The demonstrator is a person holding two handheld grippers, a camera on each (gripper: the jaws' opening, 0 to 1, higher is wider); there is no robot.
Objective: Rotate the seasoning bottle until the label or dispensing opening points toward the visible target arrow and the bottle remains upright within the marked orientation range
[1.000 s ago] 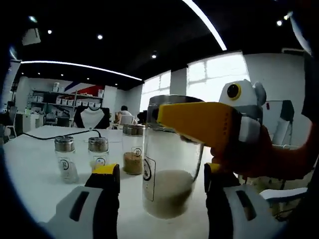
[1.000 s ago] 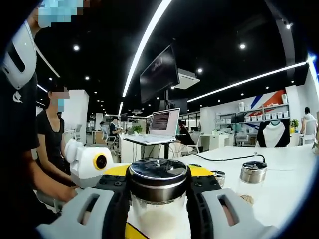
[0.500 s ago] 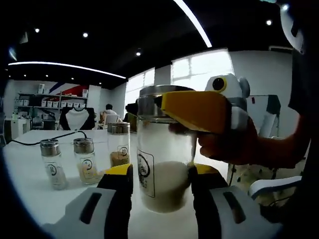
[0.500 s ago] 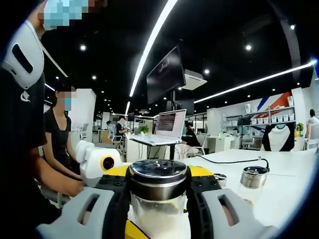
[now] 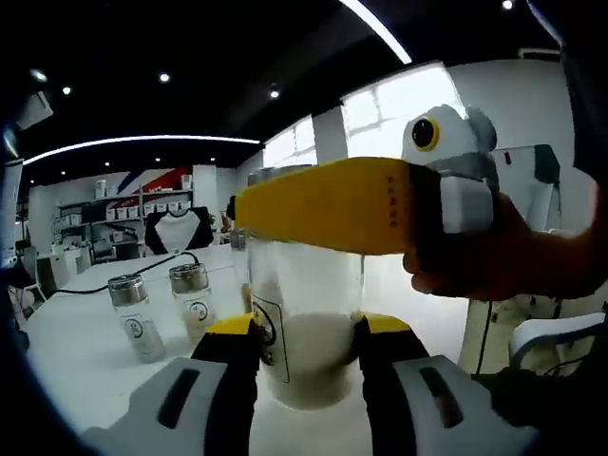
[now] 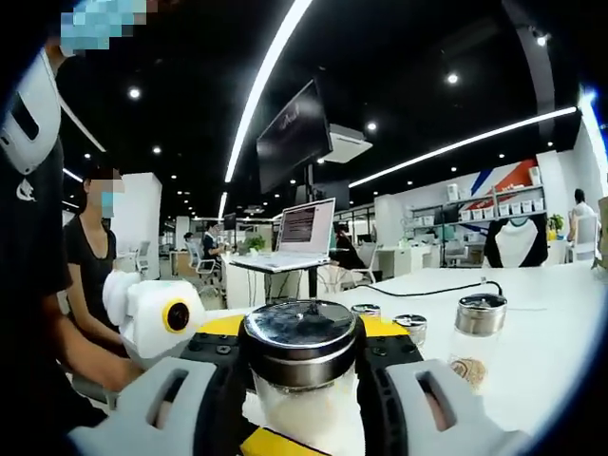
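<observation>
The seasoning bottle (image 5: pixel 304 285) is clear glass with pale powder in its lower half and stands upright on the white table (image 5: pixel 85 351). Its round black label (image 5: pixel 265 326) sits on the left side in the left gripper view. My left gripper (image 5: pixel 306 334) is shut on the glass body, a yellow-tipped jaw pressed against each side. My right gripper (image 5: pixel 313 204) comes in from the right and crosses the bottle's top. In the right gripper view, my right gripper (image 6: pixel 301 366) is shut on the bottle's metal lid (image 6: pixel 301 332). The left gripper's white body (image 6: pixel 152 318) shows to the left there.
Two small metal-capped shakers (image 5: pixel 136 312) (image 5: pixel 194 296) stand left of the bottle, another shaker (image 6: pixel 475 332) to its right. A black cable (image 6: pixel 427 288) runs across the table. A laptop (image 6: pixel 306 233) and a seated person (image 6: pixel 90 275) are behind.
My left gripper's jaws moved in from either side and now press on the bottle's glass. The right gripper stayed shut on the lid. Both views shifted a little.
</observation>
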